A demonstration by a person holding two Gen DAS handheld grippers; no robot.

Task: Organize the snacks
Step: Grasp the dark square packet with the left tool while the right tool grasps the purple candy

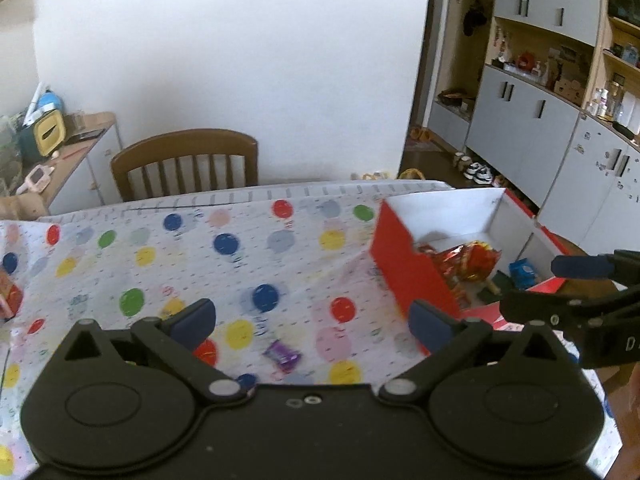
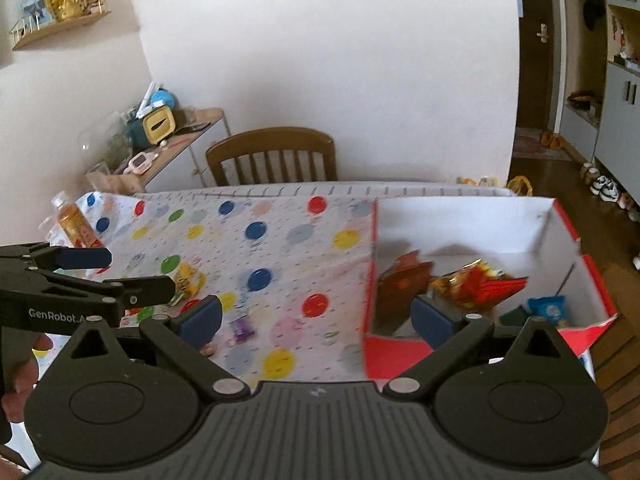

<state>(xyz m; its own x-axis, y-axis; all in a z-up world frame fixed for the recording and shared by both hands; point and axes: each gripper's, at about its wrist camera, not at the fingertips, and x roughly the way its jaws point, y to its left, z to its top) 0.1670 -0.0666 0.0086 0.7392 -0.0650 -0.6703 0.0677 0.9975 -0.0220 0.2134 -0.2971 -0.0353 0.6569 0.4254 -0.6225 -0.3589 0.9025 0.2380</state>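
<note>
A red box with white inside [image 1: 404, 264] [image 2: 576, 236] stands at the table's right end. It holds a red-gold snack bag [image 1: 468, 260] [image 2: 476, 282], a blue packet [image 1: 522, 270] [image 2: 548, 308] and a brown pack [image 2: 404, 280]. A small purple snack [image 1: 282, 354] [image 2: 242, 330] lies on the dotted cloth. A yellow snack bag [image 2: 188, 278] lies left of it. My left gripper [image 1: 312, 320] is open and empty above the purple snack. My right gripper [image 2: 316, 318] is open and empty by the box's near left corner.
A bottle with an orange label [image 2: 76, 224] lies at the table's far left. A red item [image 1: 8, 296] sits at the left edge. A wooden chair [image 1: 188, 164] stands behind the table. Shelves and cabinets [image 1: 540, 112] line the right.
</note>
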